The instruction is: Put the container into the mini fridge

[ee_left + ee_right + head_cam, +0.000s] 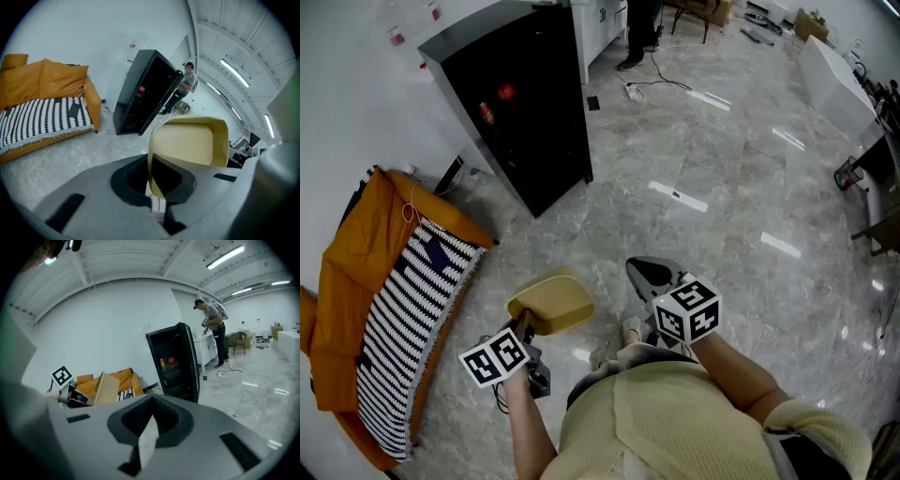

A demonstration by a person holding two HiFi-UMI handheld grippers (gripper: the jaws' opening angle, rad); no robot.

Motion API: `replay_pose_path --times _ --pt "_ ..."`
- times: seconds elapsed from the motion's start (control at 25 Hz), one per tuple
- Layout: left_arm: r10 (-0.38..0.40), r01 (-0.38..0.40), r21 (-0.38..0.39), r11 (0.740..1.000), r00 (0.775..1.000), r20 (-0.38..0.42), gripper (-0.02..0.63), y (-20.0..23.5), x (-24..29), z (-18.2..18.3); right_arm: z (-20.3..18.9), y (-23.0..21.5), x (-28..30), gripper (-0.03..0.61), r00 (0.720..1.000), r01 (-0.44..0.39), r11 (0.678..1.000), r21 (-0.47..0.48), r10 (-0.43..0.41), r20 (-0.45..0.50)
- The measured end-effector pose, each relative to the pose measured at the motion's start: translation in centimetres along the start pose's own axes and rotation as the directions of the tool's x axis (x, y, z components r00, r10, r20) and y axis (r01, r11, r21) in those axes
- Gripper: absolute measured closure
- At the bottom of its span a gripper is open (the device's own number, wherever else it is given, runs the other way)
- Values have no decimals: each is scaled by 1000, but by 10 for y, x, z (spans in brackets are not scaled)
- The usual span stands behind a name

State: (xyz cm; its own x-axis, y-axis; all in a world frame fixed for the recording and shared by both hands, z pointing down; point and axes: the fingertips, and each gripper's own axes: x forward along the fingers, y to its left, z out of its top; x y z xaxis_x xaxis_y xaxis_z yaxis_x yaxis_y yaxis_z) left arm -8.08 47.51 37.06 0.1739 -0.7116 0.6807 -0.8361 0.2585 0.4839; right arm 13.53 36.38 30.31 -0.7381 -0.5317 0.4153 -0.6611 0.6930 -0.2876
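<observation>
Container tight between jaws of left gripper — right gripper beside, jaws together, empty — mini fridge upper left

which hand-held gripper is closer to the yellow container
Left. The left hand-held gripper is clamped on the wall of the container, so it touches it. The right hand-held gripper is apart from it, off to its right, jaws together on nothing.

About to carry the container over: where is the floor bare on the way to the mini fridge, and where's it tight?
The marble floor is bare from the container in the left gripper up to the mini fridge. It is tight on the left, where the orange sofa nears the mini fridge; a cable lies beyond it.
</observation>
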Motion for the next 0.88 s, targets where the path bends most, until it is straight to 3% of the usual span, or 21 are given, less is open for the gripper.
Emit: replay_pose_path --times 0.88 --pt "28 -28 30 999 999 -18 592 -56 66 28 23 -63 26 549 996 -85 994 67 82 39"
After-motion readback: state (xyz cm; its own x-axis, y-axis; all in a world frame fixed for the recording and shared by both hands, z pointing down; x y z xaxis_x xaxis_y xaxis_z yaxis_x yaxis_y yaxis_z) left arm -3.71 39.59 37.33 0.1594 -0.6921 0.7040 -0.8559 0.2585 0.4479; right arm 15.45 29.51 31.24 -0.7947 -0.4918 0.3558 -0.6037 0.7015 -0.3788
